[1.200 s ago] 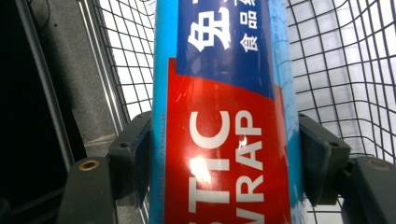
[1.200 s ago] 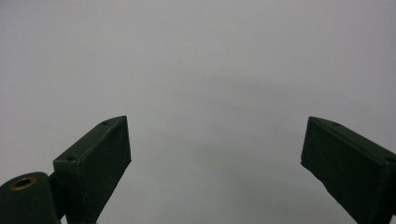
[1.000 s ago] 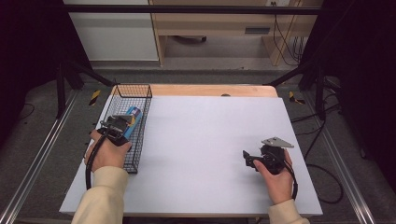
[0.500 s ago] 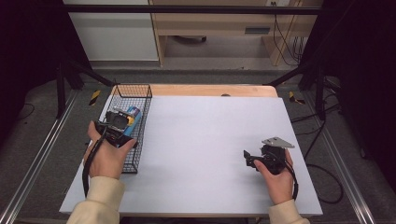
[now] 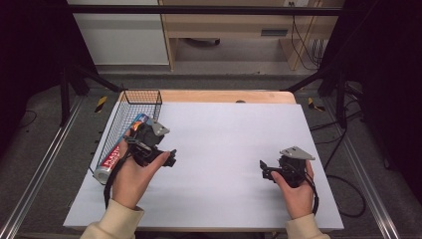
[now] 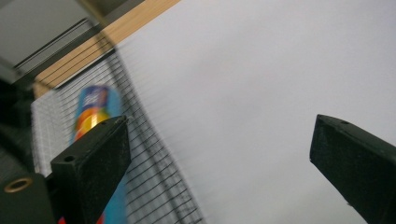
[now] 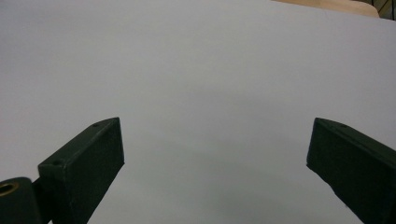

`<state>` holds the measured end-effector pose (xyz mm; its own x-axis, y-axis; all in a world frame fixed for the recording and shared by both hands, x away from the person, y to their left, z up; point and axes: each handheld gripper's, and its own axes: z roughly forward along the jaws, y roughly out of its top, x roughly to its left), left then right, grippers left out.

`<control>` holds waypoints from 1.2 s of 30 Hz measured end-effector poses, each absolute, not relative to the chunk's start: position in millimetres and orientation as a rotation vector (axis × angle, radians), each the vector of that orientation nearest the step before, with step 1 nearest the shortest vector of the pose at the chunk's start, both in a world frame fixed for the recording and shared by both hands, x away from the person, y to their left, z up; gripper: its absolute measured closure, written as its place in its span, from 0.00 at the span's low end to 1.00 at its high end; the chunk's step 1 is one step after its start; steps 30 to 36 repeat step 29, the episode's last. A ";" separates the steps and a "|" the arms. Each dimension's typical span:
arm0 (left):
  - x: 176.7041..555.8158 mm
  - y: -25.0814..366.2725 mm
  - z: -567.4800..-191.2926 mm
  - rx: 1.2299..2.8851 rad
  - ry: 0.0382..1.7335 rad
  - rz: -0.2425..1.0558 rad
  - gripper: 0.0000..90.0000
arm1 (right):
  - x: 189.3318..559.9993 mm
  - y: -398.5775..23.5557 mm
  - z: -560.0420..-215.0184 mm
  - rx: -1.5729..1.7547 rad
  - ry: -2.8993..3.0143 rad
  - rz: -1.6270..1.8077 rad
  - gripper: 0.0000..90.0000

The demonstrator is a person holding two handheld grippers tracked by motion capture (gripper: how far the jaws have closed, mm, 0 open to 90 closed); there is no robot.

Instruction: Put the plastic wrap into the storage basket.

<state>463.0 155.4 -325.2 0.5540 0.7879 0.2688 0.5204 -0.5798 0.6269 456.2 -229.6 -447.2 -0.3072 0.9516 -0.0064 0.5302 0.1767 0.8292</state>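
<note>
Nearest you, your right gripper (image 5: 264, 170) sits low over the white table (image 5: 229, 149), toward its right front part, jaws pointing left across the board. In the right gripper view (image 7: 212, 140) those jaws stand wide apart with bare white surface between them; they have just opened a touch further and hold nothing.

Your left gripper (image 5: 166, 160) is up over the left side of the table, just beside the wire basket (image 5: 142, 97), its tip aimed right. The left gripper view (image 6: 215, 144) is blurred, yet you can see both jaws spread wide with empty table between them; they have just been opening, and no thing is in the gap.

Just beyond your left hand (image 5: 130, 179), the tube (image 5: 112, 159) lies lengthwise inside the basket, silver end toward you, blue end (image 6: 95, 105) toward the far side. It rests apart from your jaws, behind the basket's mesh wall.

Farther off, the table's wooden edge (image 5: 224, 96) runs along the back.
</note>
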 end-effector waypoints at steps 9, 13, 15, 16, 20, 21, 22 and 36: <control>476.8 121.5 -350.3 2.315 0.812 0.633 0.06 | 444.4 -232.0 -443.9 1.329 1.890 0.998 0.05; 486.3 112.9 -379.2 2.309 0.723 0.590 0.07 | 436.9 -241.1 -444.1 1.350 1.863 0.986 0.06; 487.3 108.7 -396.0 2.274 0.694 0.562 0.07 | 433.1 -246.1 -444.6 1.378 1.855 0.987 0.06; 486.5 108.2 -402.8 2.277 0.664 0.560 0.07 | 431.8 -248.7 -445.4 1.383 1.847 0.995 0.07; 483.2 112.4 -429.2 2.198 0.614 0.564 0.06 | 427.9 -256.3 -449.9 1.389 1.845 1.015 0.08; 481.8 116.0 -434.7 2.172 0.616 0.563 0.06 | 427.7 -257.8 -452.2 1.375 1.845 1.007 0.08; 479.8 119.6 -439.7 2.138 0.615 0.568 0.06 | 427.4 -259.3 -454.6 1.367 1.844 0.999 0.08; 460.6 138.1 -446.4 2.008 0.565 0.631 0.06 | 424.7 -272.2 -462.5 1.340 1.745 1.035 0.08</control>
